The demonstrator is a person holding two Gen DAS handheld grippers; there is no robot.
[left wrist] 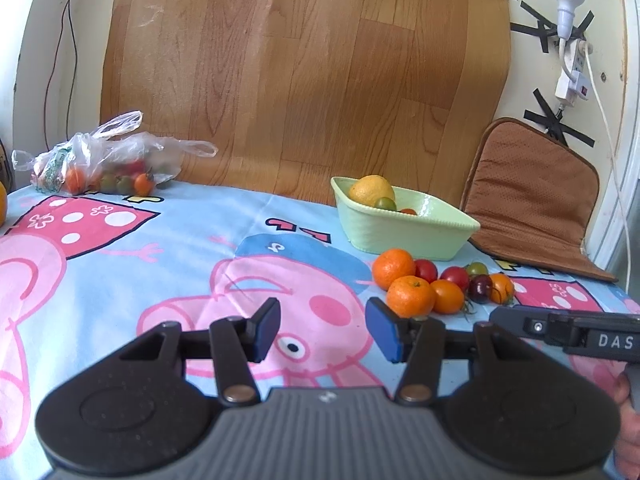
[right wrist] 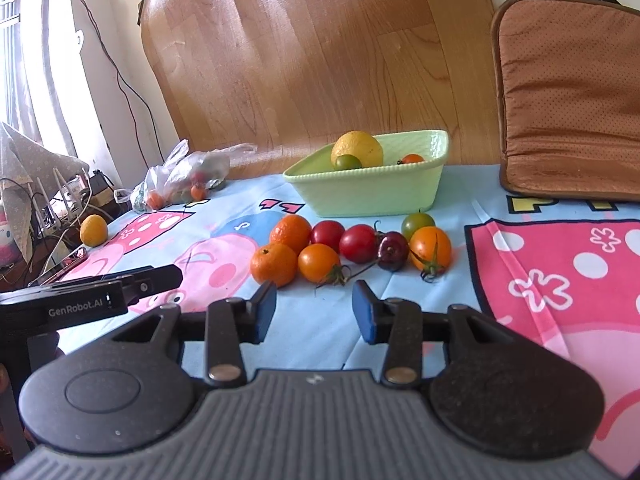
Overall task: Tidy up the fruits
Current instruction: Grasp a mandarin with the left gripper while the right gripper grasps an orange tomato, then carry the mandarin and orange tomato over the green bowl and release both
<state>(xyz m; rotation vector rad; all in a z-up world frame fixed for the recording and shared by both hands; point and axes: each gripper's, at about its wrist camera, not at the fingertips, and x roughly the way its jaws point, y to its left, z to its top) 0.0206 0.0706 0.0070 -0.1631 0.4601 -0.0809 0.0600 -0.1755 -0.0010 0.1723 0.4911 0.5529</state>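
A pale green basket (left wrist: 404, 232) (right wrist: 372, 192) stands on the cartoon tablecloth and holds a yellow lemon (left wrist: 371, 190) (right wrist: 357, 149), a green tomato and a red tomato. In front of it lies a cluster of loose fruit: two mandarins (left wrist: 411, 295) (right wrist: 275, 265), red, orange and green tomatoes (right wrist: 359, 243) and a dark cherry (right wrist: 393, 251). My left gripper (left wrist: 322, 330) is open and empty, left of the cluster. My right gripper (right wrist: 315, 312) is open and empty, just short of the cluster.
A clear plastic bag (left wrist: 100, 160) (right wrist: 182, 180) with more small fruit lies at the far left. A lone yellow fruit (right wrist: 93, 231) sits near the table's left edge. A brown cushion (left wrist: 528, 196) (right wrist: 568, 100) leans at the right. A wood-pattern board stands behind.
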